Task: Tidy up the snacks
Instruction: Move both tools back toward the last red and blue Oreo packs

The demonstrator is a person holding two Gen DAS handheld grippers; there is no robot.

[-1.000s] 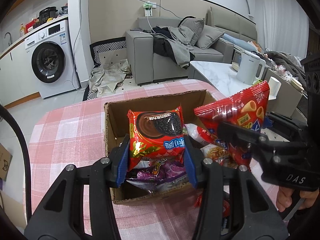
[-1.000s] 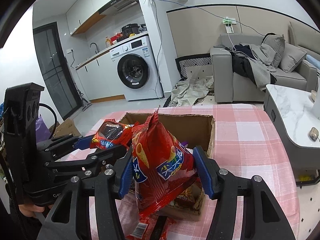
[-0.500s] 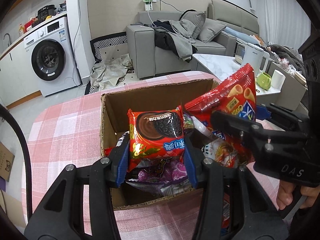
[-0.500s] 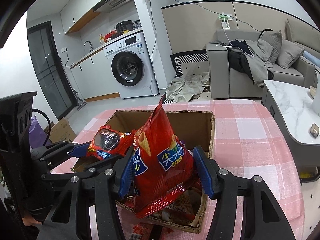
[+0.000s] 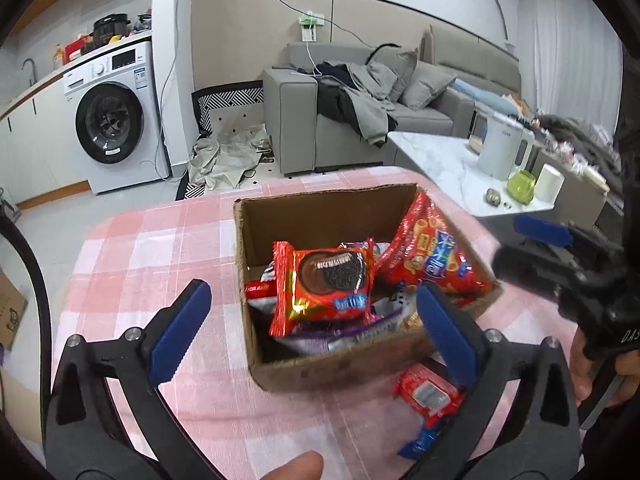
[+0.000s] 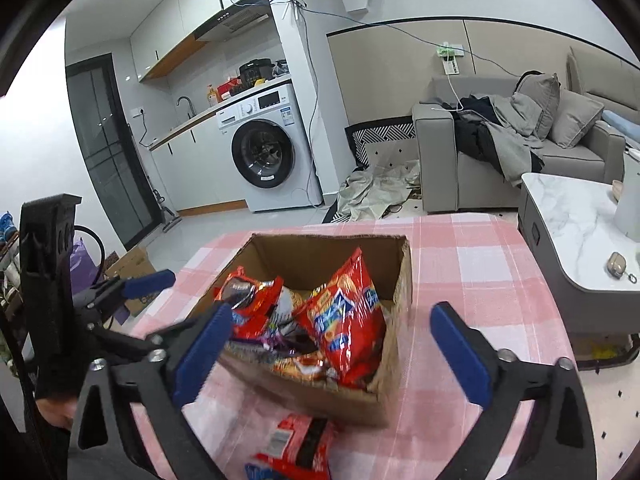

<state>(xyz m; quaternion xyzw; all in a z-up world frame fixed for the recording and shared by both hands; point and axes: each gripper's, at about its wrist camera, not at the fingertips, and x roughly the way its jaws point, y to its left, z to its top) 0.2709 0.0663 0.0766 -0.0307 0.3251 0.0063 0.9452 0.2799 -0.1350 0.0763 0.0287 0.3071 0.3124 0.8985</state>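
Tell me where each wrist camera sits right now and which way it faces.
Left wrist: above the near edge of the cardboard box, looking over it toward the sofa; left gripper with jaws open, a fingertip below, right gripper at right.
Right wrist: near the same box from its right, facing the washing machine; right gripper with jaws open, left gripper at left.
Shared: box, cookie pack, red chip bag.

Table with pink-and-white check cloth (image 5: 160,248). Cardboard box (image 5: 340,364) sits directly on it, straight ahead of both claws, open top. Red snack packet (image 5: 430,394) lies flat on the cloth just beside the box's near wall, under the left claw's right finger.
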